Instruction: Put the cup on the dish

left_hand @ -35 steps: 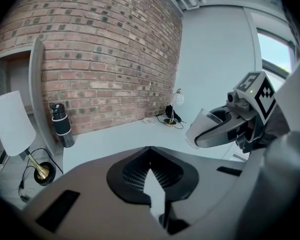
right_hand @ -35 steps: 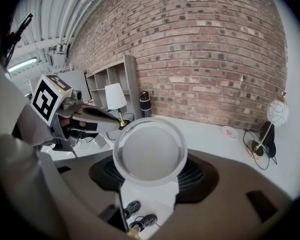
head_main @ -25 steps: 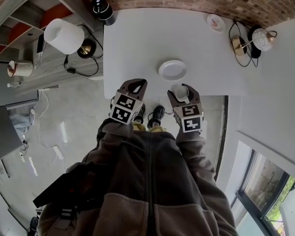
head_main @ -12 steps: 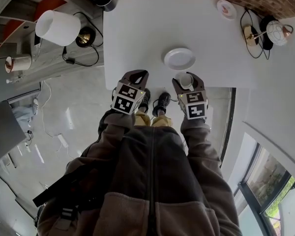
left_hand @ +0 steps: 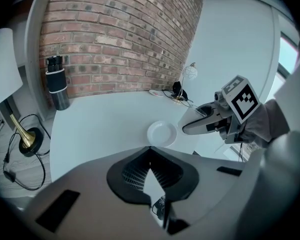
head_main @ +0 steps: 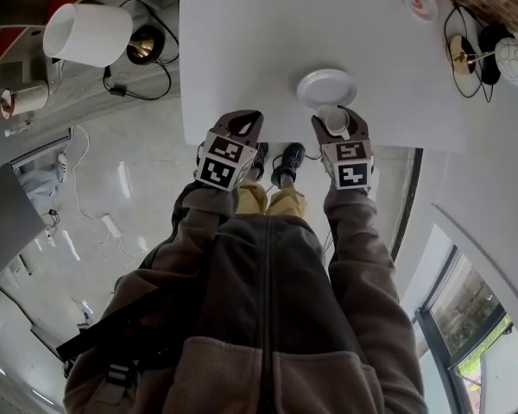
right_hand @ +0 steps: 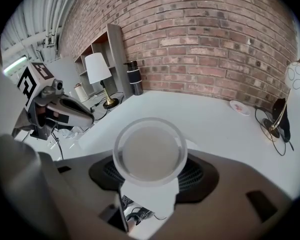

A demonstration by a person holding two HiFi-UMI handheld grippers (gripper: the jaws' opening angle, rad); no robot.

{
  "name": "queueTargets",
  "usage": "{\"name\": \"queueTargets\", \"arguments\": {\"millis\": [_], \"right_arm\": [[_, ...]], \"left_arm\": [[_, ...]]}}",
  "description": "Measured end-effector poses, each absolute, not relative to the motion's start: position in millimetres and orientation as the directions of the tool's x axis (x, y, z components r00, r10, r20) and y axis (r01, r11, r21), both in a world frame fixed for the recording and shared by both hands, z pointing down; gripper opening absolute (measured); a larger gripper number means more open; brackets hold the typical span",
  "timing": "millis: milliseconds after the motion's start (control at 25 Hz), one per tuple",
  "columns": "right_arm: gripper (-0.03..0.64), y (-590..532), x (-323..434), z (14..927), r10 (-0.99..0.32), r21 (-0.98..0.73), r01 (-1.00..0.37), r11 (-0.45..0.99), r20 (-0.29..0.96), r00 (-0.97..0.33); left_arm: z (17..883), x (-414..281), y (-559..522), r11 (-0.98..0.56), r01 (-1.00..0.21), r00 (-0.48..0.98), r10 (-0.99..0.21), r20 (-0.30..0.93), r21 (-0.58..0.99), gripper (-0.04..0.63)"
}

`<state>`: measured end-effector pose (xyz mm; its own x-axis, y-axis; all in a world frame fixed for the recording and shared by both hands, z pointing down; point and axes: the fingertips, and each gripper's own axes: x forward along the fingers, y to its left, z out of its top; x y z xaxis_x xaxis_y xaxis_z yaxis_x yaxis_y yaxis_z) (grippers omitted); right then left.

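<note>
We are lower and nearer the table [head_main: 242,50] than a second ago | our right gripper [head_main: 337,124] hugs the cup [right_hand: 150,151] upright, ready to set flat | dish [head_main: 326,87] just at its 12 o'clock | left gripper [head_main: 246,117] closed, empty, at 9 o'clock

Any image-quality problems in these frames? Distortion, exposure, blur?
Head view: heavy fisheye, so the table edge bows, and the white dish nearly washes out against the bright tabletop. Left gripper view: black vignette in the corners, soft even light, no hard shadows. Right gripper view: the brick wall curves with the lens; the translucent cup is sharp, with no visible motion blur.
</note>
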<state>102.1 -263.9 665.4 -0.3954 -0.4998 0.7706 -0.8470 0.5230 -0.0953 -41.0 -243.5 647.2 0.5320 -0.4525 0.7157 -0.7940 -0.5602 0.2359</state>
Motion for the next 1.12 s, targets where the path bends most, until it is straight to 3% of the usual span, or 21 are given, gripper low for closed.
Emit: {"name": "queueTargets", "arguments": {"millis": [1120], "right_arm": [[0.261,-316.8,115.9,755.6,-0.475,-0.061,-0.867,0.494,0.817,-0.328]], "left_arm": [[678.9,-55.0,-233.7,-0.53,-0.808,0.51,-0.413,0.755,0.256,0.006]]}}
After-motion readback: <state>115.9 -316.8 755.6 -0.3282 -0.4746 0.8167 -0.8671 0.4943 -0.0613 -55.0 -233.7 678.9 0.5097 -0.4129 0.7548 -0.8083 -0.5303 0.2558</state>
